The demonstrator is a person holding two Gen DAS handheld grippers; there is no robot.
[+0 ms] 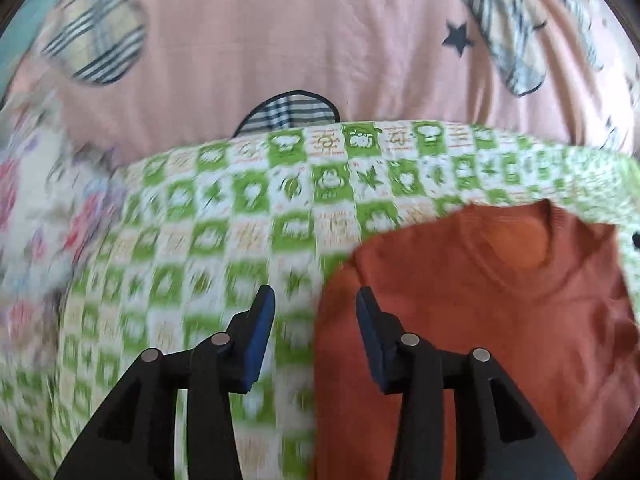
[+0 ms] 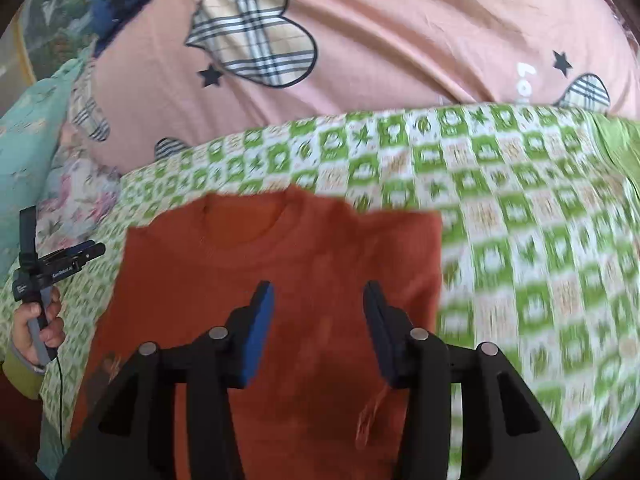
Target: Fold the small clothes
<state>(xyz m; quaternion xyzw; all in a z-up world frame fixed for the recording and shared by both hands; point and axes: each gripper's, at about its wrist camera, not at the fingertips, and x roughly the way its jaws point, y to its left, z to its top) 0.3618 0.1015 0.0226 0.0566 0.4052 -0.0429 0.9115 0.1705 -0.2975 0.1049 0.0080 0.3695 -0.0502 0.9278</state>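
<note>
Right wrist: orange sweater [image 2: 280,280] beneath empty, parted right tongs [image 2: 319,300].

fingers [image 1: 260,336]: blue pads | frame: black, silver screws | sleeve [image 2: 20,372]: olive

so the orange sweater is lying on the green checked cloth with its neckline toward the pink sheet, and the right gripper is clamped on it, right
Not quite. The right gripper is open, with nothing between its pads, as the right wrist view shows. The rest holds: the orange sweater lies on the green checked cloth, neckline toward the pink sheet.
</note>
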